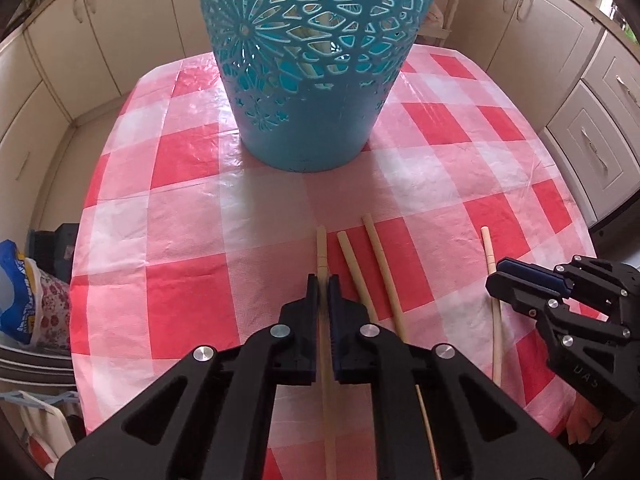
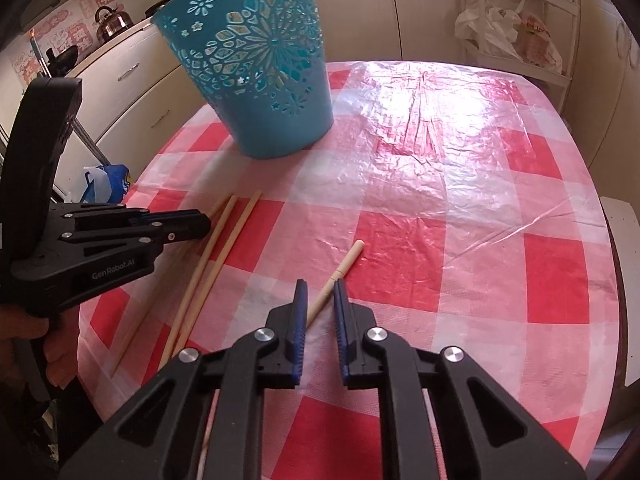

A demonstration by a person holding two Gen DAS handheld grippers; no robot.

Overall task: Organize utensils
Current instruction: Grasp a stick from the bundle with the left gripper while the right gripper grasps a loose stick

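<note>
Several pale wooden chopsticks lie on the red-and-white checked tablecloth [image 1: 192, 304] in front of a teal cut-out basket [image 1: 312, 120] that stands upright. My left gripper [image 1: 323, 280] is shut on the leftmost chopstick [image 1: 321, 248], which runs straight between its pads. Two loose chopsticks [image 1: 352, 268] lie just right of it. Further right, a lone chopstick [image 2: 350, 256] lies slantwise between the narrow jaws of my right gripper [image 2: 320, 285], touching both pads. The left gripper [image 2: 206, 224] shows at the left of the right wrist view, and the basket [image 2: 272, 92] at the back left.
Cream cabinets [image 1: 592, 128] surround the table, whose edges fall away on both sides. A blue bag [image 1: 16, 292] sits on the floor at the left. A shelf with plastic bags [image 2: 504, 32] stands behind the table. A hand [image 2: 60, 360] grips the left tool.
</note>
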